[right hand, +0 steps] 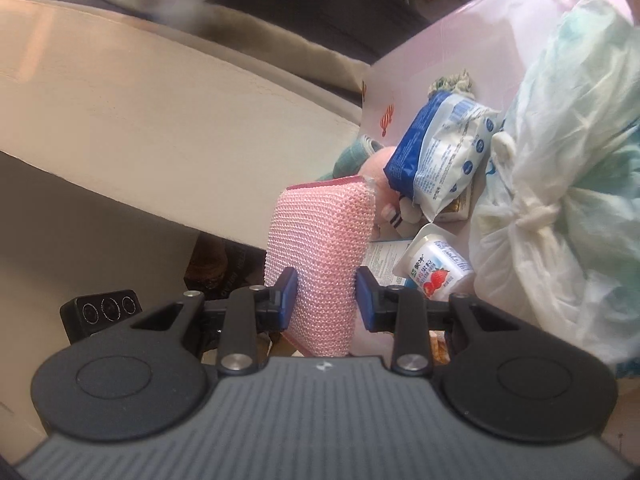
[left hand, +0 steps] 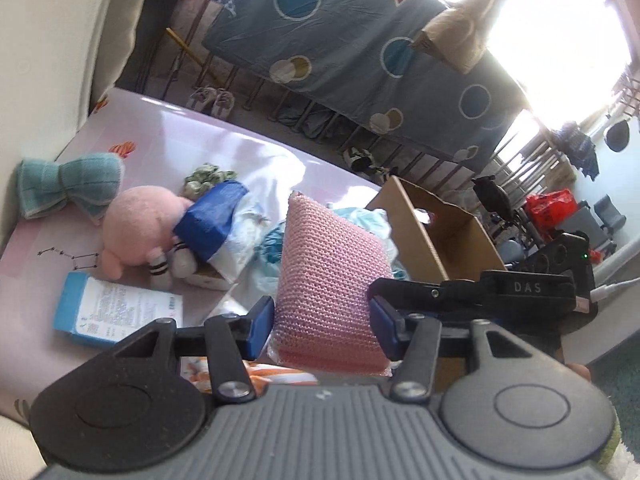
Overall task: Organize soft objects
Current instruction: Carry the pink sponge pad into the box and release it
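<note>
A pink knitted sponge [left hand: 328, 276] stands upright between the blue pads of my left gripper [left hand: 323, 326], which is shut on its lower part. In the right wrist view a pink knitted sponge [right hand: 320, 252] is pinched the same way by my right gripper [right hand: 327, 300]. I cannot tell whether it is the same sponge. The right gripper's black body [left hand: 532, 292] reaches in from the right, close to the sponge's edge. On the pink mat [left hand: 180, 132] lie a pink plush toy [left hand: 136, 224], a teal bow [left hand: 68, 188] and a green scrunchie [left hand: 206, 178].
An open cardboard box [left hand: 440, 232] stands right of the sponge. A blue-white packet [right hand: 436, 152], a yogurt cup [right hand: 436, 268], a blue carton [left hand: 116, 312] and a tied plastic bag [right hand: 560, 180] crowd the mat. A beige sofa [right hand: 160, 120] borders it on the left.
</note>
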{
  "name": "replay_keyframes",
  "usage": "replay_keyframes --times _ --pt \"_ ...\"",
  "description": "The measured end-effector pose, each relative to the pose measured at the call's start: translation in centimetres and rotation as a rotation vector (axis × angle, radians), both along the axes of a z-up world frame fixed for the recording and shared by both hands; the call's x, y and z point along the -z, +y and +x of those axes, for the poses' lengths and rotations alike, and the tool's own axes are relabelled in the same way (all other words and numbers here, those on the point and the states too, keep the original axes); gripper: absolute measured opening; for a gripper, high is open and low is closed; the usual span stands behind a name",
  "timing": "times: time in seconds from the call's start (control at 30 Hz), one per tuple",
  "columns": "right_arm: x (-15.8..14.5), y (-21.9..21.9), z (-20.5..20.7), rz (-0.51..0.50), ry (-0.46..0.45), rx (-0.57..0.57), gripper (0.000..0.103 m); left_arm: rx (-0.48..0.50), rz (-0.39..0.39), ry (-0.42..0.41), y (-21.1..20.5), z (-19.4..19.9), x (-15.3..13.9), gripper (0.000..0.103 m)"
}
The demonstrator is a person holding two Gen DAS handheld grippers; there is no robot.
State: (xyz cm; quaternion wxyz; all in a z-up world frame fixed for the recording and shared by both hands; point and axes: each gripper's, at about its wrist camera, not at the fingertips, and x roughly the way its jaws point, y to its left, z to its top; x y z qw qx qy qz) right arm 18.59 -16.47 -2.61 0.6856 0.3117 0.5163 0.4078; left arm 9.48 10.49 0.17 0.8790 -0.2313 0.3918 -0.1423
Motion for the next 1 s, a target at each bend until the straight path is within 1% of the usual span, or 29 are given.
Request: replay_keyframes --times 0.17,0.27,0.33,0.47,0.57,0.67,0.73,0.8,1.0 --pt "-2.5 -7.6 -1.5 0.022 -0.052 0.097 0.03 0.129 0.009 -0.041 -6.3 1.7 -1.7 0.054" --pt "-3.3 -12.3 -2.0 0.02 -0.075 0.172 0.03 0.208 0.009 -0.05 -10.1 2.9 -1.9 0.055" --pt "-3.7 -15.4 -2.2 0.017 -0.08 0.227 0.031 0.263 0.012 -0.053 -13.1 4.3 -2.0 0.055" --pt "-3.5 -21.1 -1.9 0.005 -0.078 0.329 0.03 0.36 0.017 -0.031 -18.5 7.8 -1.5 0.057" --pt "-2.9 -24.8 -0.6 -0.001 -0.058 0.382 0.03 0.388 0.007 0.0 -21.4 10.8 -0.9 0.057" --pt "-2.1 -27.9 2.0 -0.033 -0.042 0.42 0.03 0.363 0.02 0.01 -22.5 12.8 -0.4 0.057" --pt "-1.6 -29.2 4.2 -0.073 -0.037 0.433 0.03 0.344 0.031 0.009 -22.2 13.5 -0.2 0.058" --pt "-1.0 -29.6 7.3 -0.154 -0.049 0.43 0.03 0.314 0.042 0.004 -21.2 14.0 0.0 0.06" --pt "0.5 -29.1 15.5 -0.433 -0.108 0.366 0.03 0.209 0.089 0.01 -17.0 14.0 0.6 0.06"
